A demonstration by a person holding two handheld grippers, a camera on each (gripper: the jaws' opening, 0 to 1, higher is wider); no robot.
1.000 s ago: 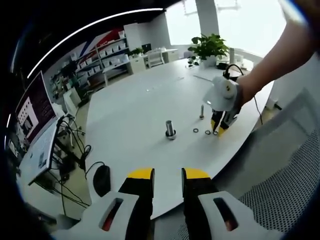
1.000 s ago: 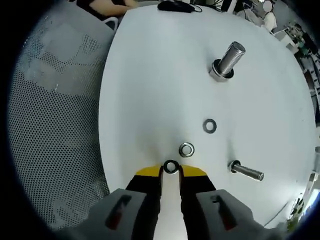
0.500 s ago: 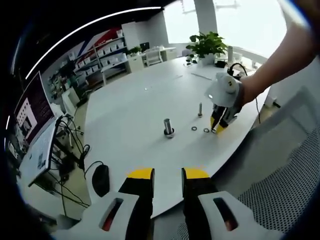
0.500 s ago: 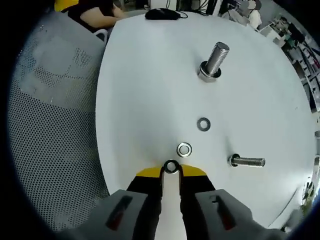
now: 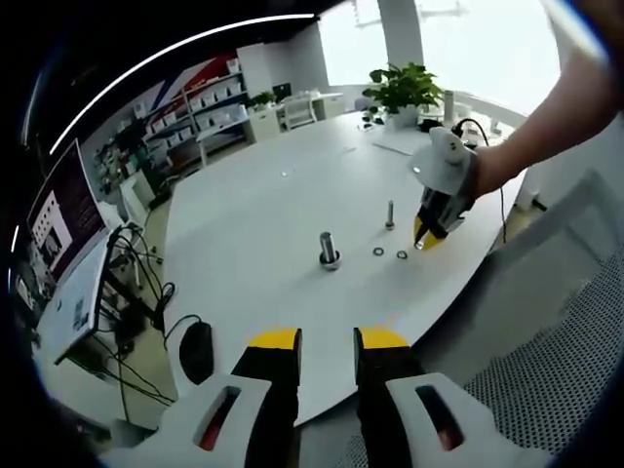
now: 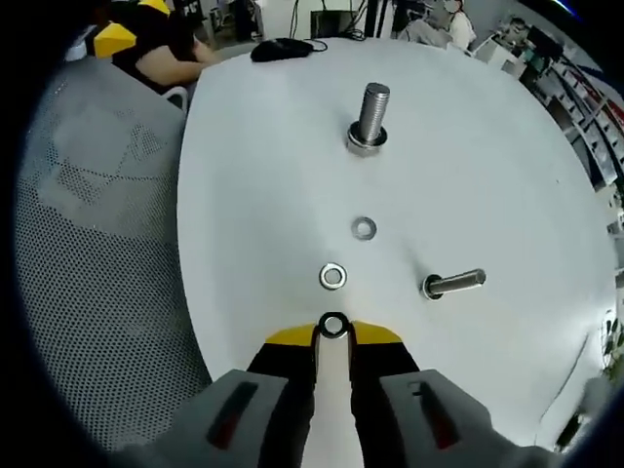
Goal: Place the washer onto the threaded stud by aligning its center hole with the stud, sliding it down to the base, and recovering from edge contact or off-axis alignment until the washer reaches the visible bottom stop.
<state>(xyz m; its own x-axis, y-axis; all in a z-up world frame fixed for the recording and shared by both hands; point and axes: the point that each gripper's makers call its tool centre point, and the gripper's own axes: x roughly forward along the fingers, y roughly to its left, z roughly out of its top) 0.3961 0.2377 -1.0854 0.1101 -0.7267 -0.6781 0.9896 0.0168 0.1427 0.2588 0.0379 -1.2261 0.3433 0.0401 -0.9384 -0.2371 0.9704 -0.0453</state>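
A large threaded stud (image 6: 371, 115) stands upright in its base near the table's middle, also visible as the stud (image 5: 330, 248) in the left gripper view. My right gripper (image 6: 333, 333) is shut on a small steel washer (image 6: 333, 325), held edge-on at its fingertips above the near table edge, well short of the stud. In the left gripper view the right gripper (image 5: 422, 240) hangs above the table, held by a hand. Two loose washers (image 6: 364, 228) (image 6: 332, 276) lie between it and the stud. My left gripper (image 5: 327, 337) hovers off the table's edge, open, nothing between its fingers.
A smaller bolt (image 6: 453, 284) stands right of the loose washers on the white round table (image 6: 263, 195). A black mouse (image 6: 283, 46) lies at the far edge. A grey mesh chair (image 6: 88, 244) is on the left. A potted plant (image 5: 405, 90) stands far off.
The right gripper has risen off the table with the washer pinched in it, so the stud and loose washers look farther away. The left gripper has stayed put.
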